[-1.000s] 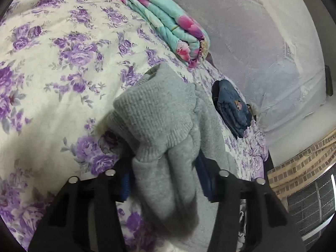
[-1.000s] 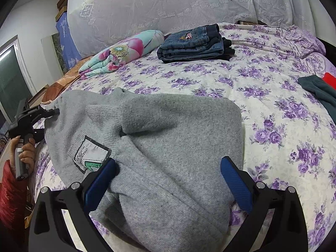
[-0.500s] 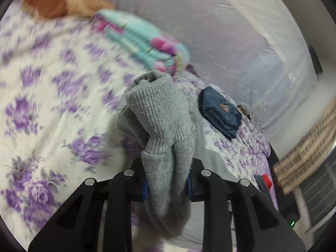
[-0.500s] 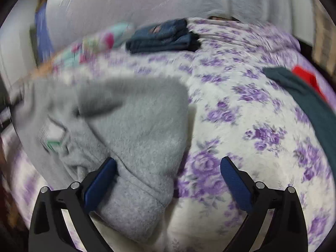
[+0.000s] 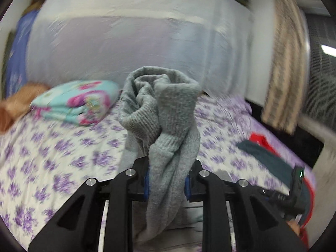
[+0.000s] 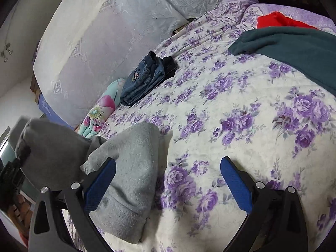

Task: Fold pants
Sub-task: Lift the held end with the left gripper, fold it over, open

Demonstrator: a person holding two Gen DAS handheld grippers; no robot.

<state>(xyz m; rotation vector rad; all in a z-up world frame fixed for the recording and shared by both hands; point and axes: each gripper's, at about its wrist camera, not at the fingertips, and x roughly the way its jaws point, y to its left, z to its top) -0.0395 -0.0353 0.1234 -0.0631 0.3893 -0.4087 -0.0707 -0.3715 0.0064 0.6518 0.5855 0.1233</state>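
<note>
The grey knit pants (image 5: 163,113) hang bunched up in my left gripper (image 5: 167,180), which is shut on them and holds them above the bed. In the right wrist view the rest of the grey pants (image 6: 130,163) lies on the flowered bedspread (image 6: 241,109); one part rises to the left toward the other gripper. My right gripper (image 6: 168,160) is open wide just over the bedspread. Its left finger (image 6: 100,178) rests against the edge of the pants, and nothing is between its pads.
Folded jeans (image 6: 145,77) and a folded floral quilt (image 5: 77,103) lie near the covered headboard (image 6: 105,42). A dark teal garment (image 6: 294,46) and a red one (image 6: 279,20) lie on the right side of the bed. A curtain (image 5: 283,63) hangs beyond the bed.
My left gripper closed on the grey pants, rolled and lifted them off the bed. My right gripper swung right, so the pants now lie at its left finger instead of between both.
</note>
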